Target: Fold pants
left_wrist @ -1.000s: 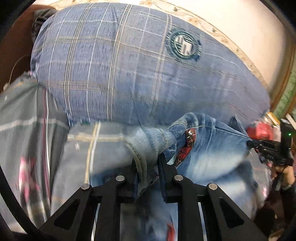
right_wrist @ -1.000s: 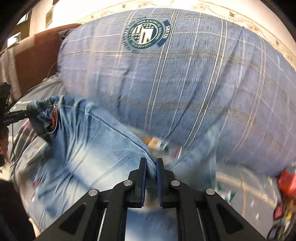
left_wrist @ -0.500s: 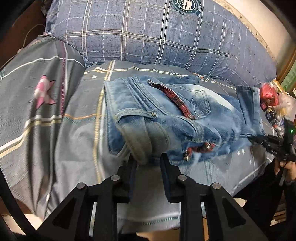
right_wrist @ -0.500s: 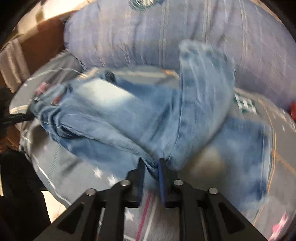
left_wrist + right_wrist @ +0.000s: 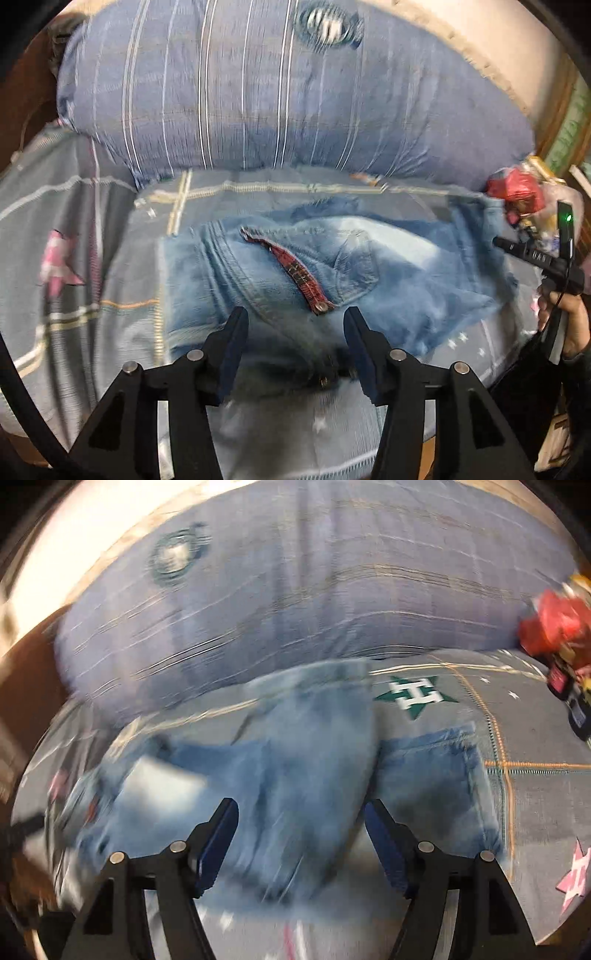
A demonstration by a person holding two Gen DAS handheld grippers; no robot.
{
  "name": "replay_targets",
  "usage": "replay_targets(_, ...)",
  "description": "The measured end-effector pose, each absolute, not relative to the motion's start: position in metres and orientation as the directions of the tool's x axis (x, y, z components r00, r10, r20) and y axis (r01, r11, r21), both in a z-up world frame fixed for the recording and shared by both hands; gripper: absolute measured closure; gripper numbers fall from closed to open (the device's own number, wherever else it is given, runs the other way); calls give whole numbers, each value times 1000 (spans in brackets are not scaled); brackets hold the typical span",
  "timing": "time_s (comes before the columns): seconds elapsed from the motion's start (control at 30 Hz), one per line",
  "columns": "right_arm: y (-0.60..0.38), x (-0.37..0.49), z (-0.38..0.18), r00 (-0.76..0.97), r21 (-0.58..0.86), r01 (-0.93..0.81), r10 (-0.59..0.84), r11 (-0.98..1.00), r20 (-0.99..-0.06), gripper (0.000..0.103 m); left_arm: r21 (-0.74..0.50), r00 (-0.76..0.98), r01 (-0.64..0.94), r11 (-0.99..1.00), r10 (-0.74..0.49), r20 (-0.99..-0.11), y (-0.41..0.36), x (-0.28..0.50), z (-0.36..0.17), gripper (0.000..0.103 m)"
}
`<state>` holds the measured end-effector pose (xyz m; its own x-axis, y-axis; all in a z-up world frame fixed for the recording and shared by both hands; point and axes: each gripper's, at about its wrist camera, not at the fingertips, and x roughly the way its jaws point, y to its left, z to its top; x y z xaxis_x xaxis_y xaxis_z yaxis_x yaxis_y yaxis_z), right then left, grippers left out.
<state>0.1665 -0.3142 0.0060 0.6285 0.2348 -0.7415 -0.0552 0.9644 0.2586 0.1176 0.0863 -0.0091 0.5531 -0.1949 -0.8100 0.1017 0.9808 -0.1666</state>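
Observation:
Light blue denim pants point(image 5: 332, 273) lie folded on the grey bedspread point(image 5: 92, 295), with a red plaid strip and a snap showing near the waist. My left gripper point(image 5: 295, 317) is open and empty just above the near edge of the pants. In the right wrist view the pants point(image 5: 280, 775) are blurred by motion, one leg end lying to the right. My right gripper point(image 5: 301, 806) is open and empty over them. The right gripper also shows at the right edge of the left wrist view point(image 5: 498, 242), held by a hand.
A large blue plaid pillow point(image 5: 277, 103) lies behind the pants against the wall. A red bag with small items point(image 5: 517, 192) sits at the right end of the bed; it also shows in the right wrist view point(image 5: 554, 624). A wooden headboard point(image 5: 26, 679) stands at the left.
Both grippers have let go of the pants and opened wide. The pants now lie flat on the bed. Both views are blurred, so the grippers are moving.

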Motion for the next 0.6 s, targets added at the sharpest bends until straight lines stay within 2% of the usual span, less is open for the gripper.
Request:
replay_targets(0.03, -315, 182, 0, 621, 242, -28, 206, 970, -756, 31, -170, 534, 92, 981, -193, -823, 83, 125, -17, 48)
replay_targets(0.07, -317, 188, -2, 617, 237, -22, 200, 971, -761, 59, -178, 516, 89, 980, -198, -834, 81, 130, -23, 49)
replay_targets(0.1, -318, 197, -6, 617, 243, -17, 202, 970, -761, 83, -185, 497, 89, 979, -204, -843, 80, 135, -29, 49)
replay_targets(0.13, -317, 203, -7, 612, 262, -13, 215, 965, -761, 99, -169, 485, 91, 981, -192, -854, 78, 139, -34, 49)
replay_targets(0.2, -333, 198, -1, 646, 341, 21, 248, 940, -722, 99, -124, 474, 105, 987, -159, -866, 75, 142, -38, 49)
replay_targets(0.27, -351, 172, 12, 700, 360, 49, 225, 932, -677, 99, -100, 466, 122, 988, -146, -873, 74, 141, -42, 49)
replay_targets(0.37, -376, 138, 9, 726, 383, 107, 191, 918, -661, 98, -94, 453, 139, 986, -148, -879, 76, 140, -50, 48)
replay_targets(0.5, -415, 112, -33, 611, 374, 256, 151, 891, -777, 93, -102, 451, 141, 985, -156, -879, 81, 139, -51, 46)
replay_targets(0.53, -421, 108, -38, 596, 369, 289, 135, 883, -791, 89, -100, 449, 142, 985, -154, -880, 81, 138, -50, 46)
replay_targets(0.6, -432, 100, -36, 605, 355, 340, 86, 871, -791, 69, -92, 454, 140, 986, -147, -879, 82, 136, -46, 46)
